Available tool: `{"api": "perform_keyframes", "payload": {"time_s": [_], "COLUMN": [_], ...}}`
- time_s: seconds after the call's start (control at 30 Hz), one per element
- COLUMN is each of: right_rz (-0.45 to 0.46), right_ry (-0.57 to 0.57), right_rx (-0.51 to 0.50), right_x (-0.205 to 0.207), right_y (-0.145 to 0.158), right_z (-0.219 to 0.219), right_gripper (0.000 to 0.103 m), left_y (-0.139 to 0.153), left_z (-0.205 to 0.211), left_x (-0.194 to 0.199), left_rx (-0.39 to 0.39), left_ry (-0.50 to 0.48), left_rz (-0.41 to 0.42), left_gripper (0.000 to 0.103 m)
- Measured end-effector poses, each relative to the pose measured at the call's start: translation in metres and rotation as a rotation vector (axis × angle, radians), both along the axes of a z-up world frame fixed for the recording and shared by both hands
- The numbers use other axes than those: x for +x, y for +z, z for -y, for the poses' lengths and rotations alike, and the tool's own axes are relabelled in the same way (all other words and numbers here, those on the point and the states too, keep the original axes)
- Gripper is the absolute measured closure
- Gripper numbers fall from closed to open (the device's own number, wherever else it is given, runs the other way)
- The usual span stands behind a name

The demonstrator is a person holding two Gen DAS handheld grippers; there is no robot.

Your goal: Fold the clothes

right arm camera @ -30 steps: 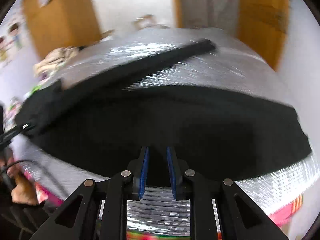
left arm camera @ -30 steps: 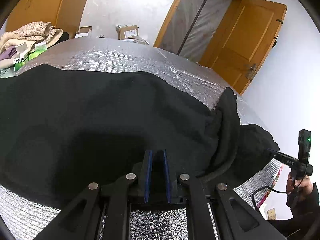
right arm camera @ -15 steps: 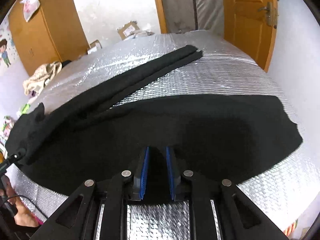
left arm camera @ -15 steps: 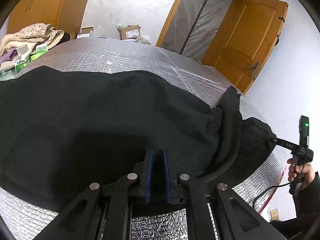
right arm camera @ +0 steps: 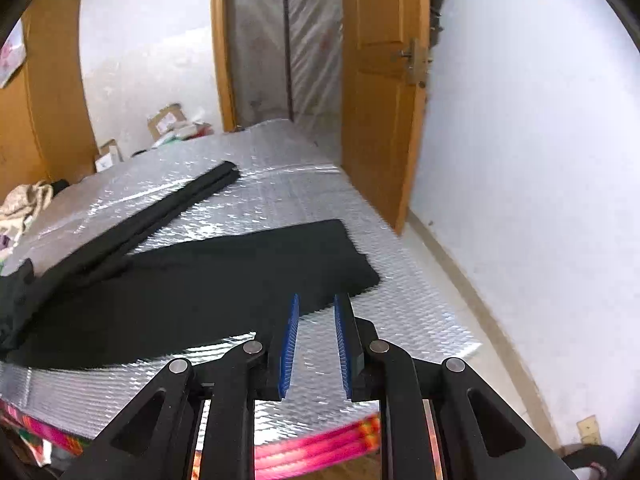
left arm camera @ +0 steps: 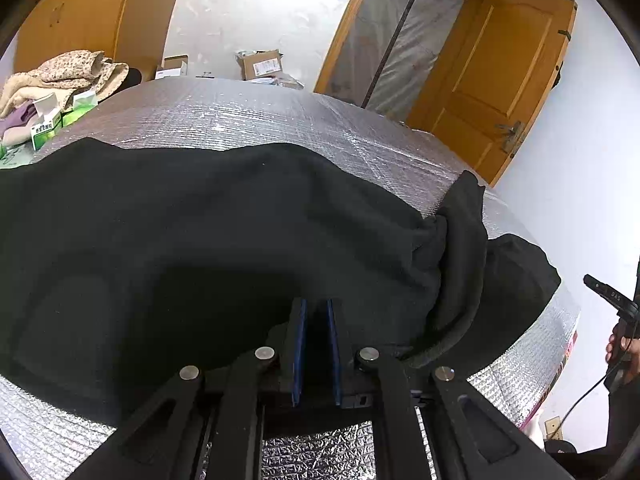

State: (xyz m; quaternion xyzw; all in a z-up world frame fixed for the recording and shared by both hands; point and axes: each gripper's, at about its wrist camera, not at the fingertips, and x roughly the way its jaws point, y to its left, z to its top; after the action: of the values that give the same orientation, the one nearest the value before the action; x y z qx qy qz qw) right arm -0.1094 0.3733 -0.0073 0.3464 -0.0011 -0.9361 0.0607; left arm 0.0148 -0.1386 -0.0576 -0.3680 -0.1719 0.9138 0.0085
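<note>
Across the silver-covered bed [right arm camera: 280, 196] our black garment [left arm camera: 208, 240] lies spread. Since a second ago our right tool [right arm camera: 316, 344] has let go, jaws opening on nothing, swinging toward the hem corner. Our left tool [left arm camera: 316, 348] stays nipped on cloth. Cardboard boxes [left arm camera: 260, 65] beyond: contents unclear.

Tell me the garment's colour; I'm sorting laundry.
Black, plain; the garment shows best in the right wrist view.

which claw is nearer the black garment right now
Left. The left claw sits on the black garment, fabric between its pads. The right claw is off its near edge, opening, nothing between its pads.
</note>
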Motion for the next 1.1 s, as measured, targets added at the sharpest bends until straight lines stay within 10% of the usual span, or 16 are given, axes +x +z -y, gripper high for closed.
{"api": "perform_keyframes", "payload": {"time_s": [0.43,0.87,1.1], "right_rz": [0.147,0.164,0.112], "right_ry": [0.498,0.335,0.389], "right_rx": [0.079,-0.027,-0.097], "right_x": [-0.058,-0.100,-0.080], "right_y": [-0.062,-0.057,-0.040], "right_z": [0.227,0.216,0.225], "right_gripper": [0.082,0.084,0.084], "left_y": [-0.003,0.004,0.034], "left_z": [-0.012,-0.009,0.064], "left_x": [0.000,0.013,0.072], "left_rx": [-0.084,-0.127,-0.217], "left_ry": [0.034,0.041,0.351], "left_rz": [-0.021,-0.049,-0.162], "left_gripper": [0.092,0.092,0.092]}}
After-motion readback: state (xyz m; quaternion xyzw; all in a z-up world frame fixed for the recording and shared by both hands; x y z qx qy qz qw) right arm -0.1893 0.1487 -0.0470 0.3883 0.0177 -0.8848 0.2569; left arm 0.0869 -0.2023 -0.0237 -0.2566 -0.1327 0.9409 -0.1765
